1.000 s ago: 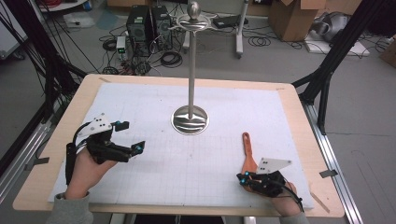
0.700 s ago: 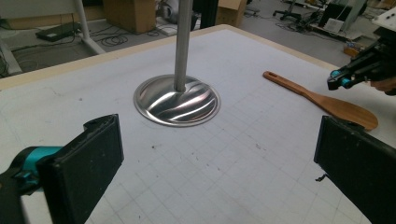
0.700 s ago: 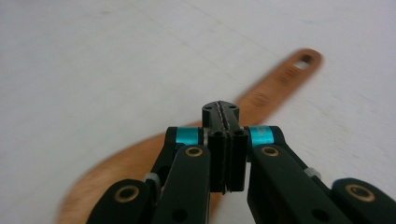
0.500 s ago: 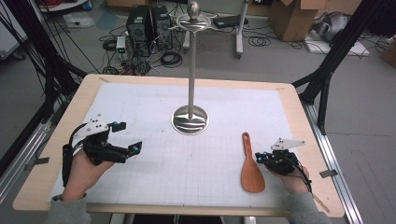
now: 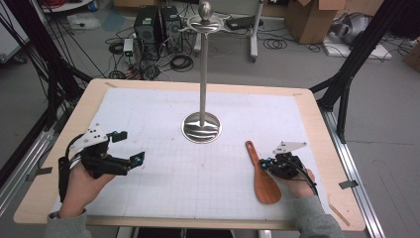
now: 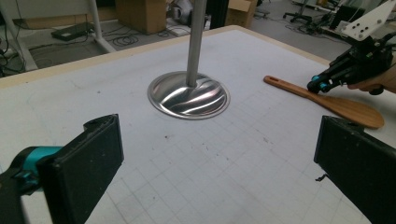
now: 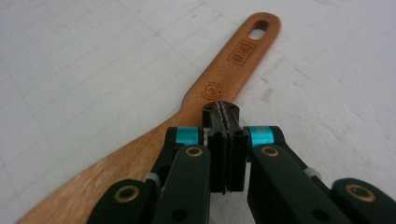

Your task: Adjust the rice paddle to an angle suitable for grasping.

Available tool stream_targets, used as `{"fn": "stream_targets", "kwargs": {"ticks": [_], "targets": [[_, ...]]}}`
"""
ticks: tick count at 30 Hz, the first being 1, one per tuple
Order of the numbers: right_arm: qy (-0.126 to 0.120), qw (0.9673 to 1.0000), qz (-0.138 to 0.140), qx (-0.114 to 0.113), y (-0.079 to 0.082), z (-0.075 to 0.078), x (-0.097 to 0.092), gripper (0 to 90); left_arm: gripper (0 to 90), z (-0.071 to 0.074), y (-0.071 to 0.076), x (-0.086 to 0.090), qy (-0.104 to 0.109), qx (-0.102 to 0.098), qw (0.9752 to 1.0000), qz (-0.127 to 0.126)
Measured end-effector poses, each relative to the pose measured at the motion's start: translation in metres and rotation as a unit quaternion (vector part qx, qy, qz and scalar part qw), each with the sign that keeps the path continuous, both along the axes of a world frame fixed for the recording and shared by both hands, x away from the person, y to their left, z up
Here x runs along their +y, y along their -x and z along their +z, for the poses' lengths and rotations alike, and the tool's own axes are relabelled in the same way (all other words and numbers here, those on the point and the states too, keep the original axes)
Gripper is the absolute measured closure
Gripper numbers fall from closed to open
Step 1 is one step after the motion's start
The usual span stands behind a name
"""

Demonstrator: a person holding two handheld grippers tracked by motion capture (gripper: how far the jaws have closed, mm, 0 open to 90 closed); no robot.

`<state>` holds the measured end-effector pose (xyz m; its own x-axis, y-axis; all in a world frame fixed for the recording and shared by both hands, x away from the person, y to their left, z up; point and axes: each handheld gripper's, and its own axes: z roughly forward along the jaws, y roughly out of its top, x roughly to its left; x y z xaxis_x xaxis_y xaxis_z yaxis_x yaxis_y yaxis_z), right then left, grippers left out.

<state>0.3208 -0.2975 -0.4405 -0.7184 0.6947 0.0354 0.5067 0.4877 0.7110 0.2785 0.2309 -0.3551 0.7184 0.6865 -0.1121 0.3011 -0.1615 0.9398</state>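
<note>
1. Since the spatula [image 5: 261, 173] lies flat on the white mat at the lower right of the high view, handle toward the stand and blade toward the near edge, it looks ready to be picked up and not yet gripped.
2. In the right gripper view its handle runs to the upper right, with a hanging hole at the tip and a stamped mark near the neck.
3. The right claw [image 7: 221, 116] is fully closed with nothing between its jaws; its tip sits over the neck, where handle widens to blade. I cannot tell whether it touches the wood.
4. Step in hand, as I judge it: lining up on the spatula before a grasp.
5. The next move calls for opening the jaws, straddling the narrow handle and closing on its edges; the wood lies flush, so the pads must go low.
6. The stand [image 5: 202, 126] rises at the centre of the surface [image 5: 302, 96], its hooks at the top of the frame: a likely place to hang the spatula.
7. The left claw [image 5: 130, 148] at lower left is wide open, empty and well apart.
</note>
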Motion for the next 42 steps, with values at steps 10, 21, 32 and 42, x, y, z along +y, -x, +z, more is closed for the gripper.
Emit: {"fn": "stream_targets", "kwargs": {"ticks": [10,21,32,42], "targets": [[0.019,0.9983,0.055,0.008,-0.012,0.004,0.041,90.0,1.8,0.001,0.009,0.014,0.004,-0.004,0.9998,0.020],[0.024,0.9937,0.108,0.013,-0.009,0.004,0.077,90.0,1.8,0.001,0.015,0.023,0.002,-0.005,0.9995,0.031],[-0.006,0.9939,0.110,-0.007,-0.004,0.014,0.076,76.9,1.8,0.001,0.011,0.021,0.003,-0.004,0.9996,0.027],[-0.034,0.9960,0.082,0.006,0.003,0.023,0.070,19.1,1.8,0.001,0.007,0.012,0.003,-0.003,0.9999,0.016]]}}
